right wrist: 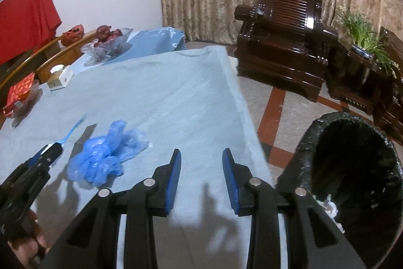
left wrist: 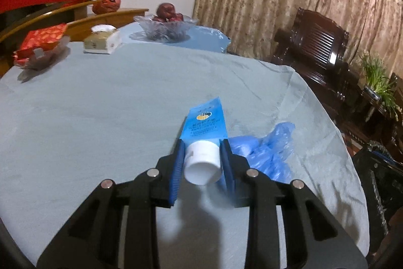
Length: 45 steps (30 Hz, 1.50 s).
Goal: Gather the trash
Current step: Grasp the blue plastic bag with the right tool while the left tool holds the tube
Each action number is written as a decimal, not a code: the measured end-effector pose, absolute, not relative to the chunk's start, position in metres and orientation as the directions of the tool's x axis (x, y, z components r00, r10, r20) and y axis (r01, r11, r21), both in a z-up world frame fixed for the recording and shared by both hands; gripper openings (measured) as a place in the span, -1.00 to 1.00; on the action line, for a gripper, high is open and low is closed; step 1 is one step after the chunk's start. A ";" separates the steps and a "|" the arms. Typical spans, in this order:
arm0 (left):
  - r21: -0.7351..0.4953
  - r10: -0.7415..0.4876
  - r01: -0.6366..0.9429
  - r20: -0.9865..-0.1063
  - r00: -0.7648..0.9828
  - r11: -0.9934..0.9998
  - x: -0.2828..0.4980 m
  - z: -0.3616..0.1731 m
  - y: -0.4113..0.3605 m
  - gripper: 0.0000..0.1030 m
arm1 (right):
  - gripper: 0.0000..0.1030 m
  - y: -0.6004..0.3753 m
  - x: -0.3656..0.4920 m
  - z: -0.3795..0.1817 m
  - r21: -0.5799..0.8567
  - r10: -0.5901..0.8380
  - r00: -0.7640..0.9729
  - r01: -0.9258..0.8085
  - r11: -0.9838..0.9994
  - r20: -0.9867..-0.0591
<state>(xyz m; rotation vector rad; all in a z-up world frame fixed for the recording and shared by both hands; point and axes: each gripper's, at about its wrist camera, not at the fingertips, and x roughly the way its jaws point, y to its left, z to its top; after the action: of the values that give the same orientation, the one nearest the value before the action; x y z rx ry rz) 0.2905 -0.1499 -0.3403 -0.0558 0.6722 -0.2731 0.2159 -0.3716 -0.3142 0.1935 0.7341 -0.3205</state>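
Observation:
My left gripper (left wrist: 202, 143) is shut on a blue tube (left wrist: 205, 124) at its white cap (left wrist: 201, 164) and holds it above the table. In the right wrist view the left gripper (right wrist: 54, 146) is at the lower left, with the tube (right wrist: 73, 129) seen edge-on. A crumpled blue plastic bag (left wrist: 262, 148) lies on the cloth just right of the tube; it also shows in the right wrist view (right wrist: 105, 153). My right gripper (right wrist: 201, 155) is open and empty above the table's right edge. A bin with a black liner (right wrist: 352, 175) stands on the floor to its right.
The table carries a light blue cloth (left wrist: 113, 97). At its far side are a glass bowl of red fruit (left wrist: 165, 24), a tissue box (left wrist: 102, 40) and a red packet on a glass dish (left wrist: 40, 44). A dark wooden armchair (right wrist: 284, 42) and a potted plant (right wrist: 362, 34) stand beyond the table.

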 end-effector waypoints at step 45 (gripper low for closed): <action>-0.103 -0.229 0.206 -0.517 0.825 0.973 0.229 -0.276 -0.135 -0.45 | -0.88 -0.337 0.201 -0.283 0.118 -0.230 0.770 0.367 0.923 -0.596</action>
<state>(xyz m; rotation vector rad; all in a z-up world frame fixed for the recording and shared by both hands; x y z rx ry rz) 0.2290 -0.1347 -0.2762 -0.0435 0.5554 -0.2311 0.2009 -0.3367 -0.2831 0.2339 0.6123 -0.3275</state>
